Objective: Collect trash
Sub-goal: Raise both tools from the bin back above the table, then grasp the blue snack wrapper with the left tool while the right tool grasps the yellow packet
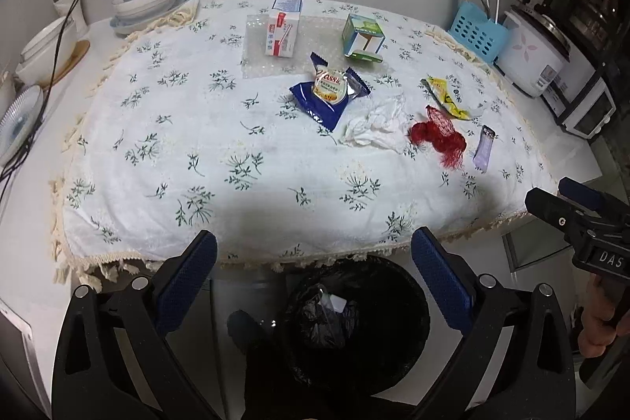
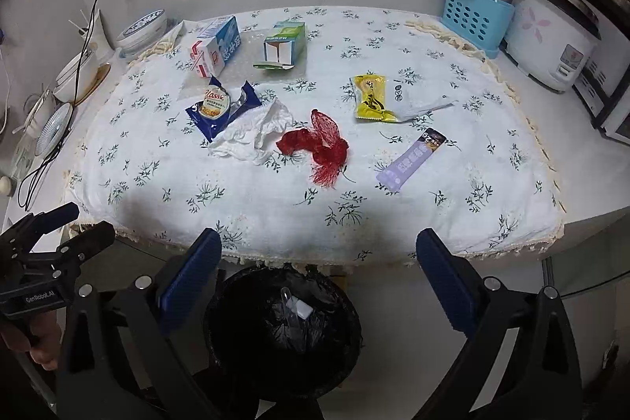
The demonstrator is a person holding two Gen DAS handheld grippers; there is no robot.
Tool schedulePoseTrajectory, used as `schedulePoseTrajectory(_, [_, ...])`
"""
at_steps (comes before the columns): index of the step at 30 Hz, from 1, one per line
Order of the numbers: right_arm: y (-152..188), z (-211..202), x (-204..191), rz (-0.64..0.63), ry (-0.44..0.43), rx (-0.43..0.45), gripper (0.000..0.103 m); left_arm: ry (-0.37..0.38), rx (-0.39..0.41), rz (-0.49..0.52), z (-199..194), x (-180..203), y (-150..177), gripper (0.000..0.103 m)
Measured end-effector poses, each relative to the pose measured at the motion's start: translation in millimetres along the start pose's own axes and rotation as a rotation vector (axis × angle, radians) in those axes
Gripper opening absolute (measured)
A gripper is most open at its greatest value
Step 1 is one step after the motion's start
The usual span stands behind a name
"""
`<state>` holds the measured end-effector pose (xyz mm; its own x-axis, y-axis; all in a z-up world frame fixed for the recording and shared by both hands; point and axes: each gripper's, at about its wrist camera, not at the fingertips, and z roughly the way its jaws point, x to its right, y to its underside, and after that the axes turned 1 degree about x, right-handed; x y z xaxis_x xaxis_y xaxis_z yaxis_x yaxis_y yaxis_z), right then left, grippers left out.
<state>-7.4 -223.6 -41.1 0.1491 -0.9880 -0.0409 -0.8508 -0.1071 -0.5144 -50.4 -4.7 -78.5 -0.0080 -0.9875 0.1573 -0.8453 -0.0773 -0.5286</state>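
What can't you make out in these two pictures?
- Trash bin contents, both views: dark bag; only a pale scrap shows.
- Print on the purple sachet: too small.
- Blue snack wrapper, right wrist view: crumpled tissue covers one edge.
- Right gripper, left wrist view: cut off by edge.

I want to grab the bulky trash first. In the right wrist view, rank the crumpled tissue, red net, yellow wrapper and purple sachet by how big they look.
1. crumpled tissue
2. red net and yellow wrapper: too alike to rank
3. purple sachet
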Motion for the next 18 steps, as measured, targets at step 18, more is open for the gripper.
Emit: schedulePoseTrajectory(18, [-70.8,58.4,28.6,0.081,0.055,-0.063,0.094,0.043,-0.047,0.022,66.4,-7.3,-86.9,0.096])
